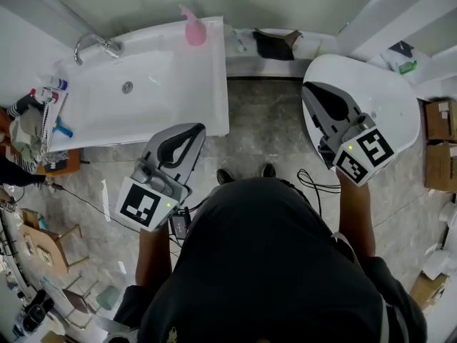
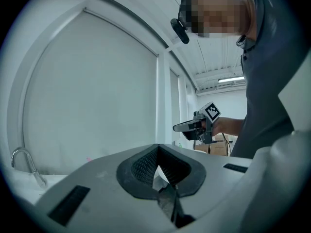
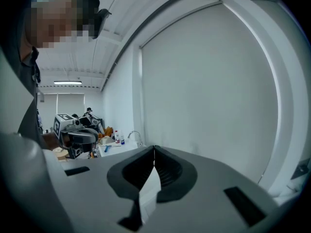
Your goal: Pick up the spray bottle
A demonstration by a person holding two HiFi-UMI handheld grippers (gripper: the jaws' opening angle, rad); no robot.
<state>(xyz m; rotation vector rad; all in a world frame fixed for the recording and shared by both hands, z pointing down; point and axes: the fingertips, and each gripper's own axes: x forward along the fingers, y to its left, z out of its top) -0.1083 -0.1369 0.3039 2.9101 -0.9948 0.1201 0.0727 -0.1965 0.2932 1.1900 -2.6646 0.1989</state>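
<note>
- Right claw (image 3: 154, 149): the jaws are pressed together with nothing between them. It hangs over a white rounded surface (image 1: 385, 98), well apart from the bottle.
- Left claw (image 2: 157, 147): the jaws also meet at the tips and hold nothing. In the head view it sits near the front corner of the sink (image 1: 214, 84).
- Spray bottle (image 1: 194, 31): pink, on the sink's back rim by the wall, far from both claws.
- Progress: the pick-up has not begun and the bottle is untouched. What is left is to reach it, open a claw, close on the bottle and lift. The left claw looks the nearer one.
- Count: two claws, one spray bottle, one sink, one tap (image 1: 96, 45), two cardboard boxes (image 1: 439, 120) at the right edge.
</note>
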